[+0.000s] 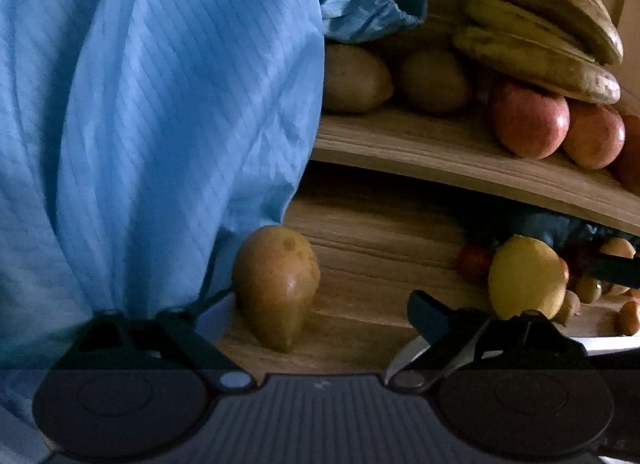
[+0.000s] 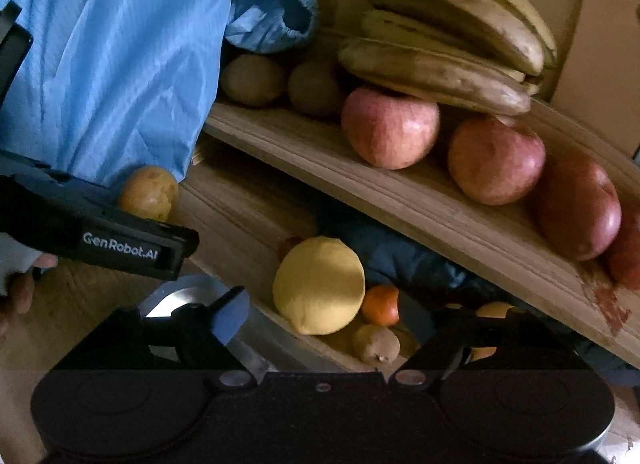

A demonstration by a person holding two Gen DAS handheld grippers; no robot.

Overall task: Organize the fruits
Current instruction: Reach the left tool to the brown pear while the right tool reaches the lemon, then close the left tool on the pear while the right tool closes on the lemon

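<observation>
Right tool (image 2: 340, 328) astride lemon (image 2: 319, 285), untouched

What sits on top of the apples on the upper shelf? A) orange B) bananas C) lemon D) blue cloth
B: the bananas lie across the back of the apples on the upper shelf; the lemon and orange sit below it.
</observation>
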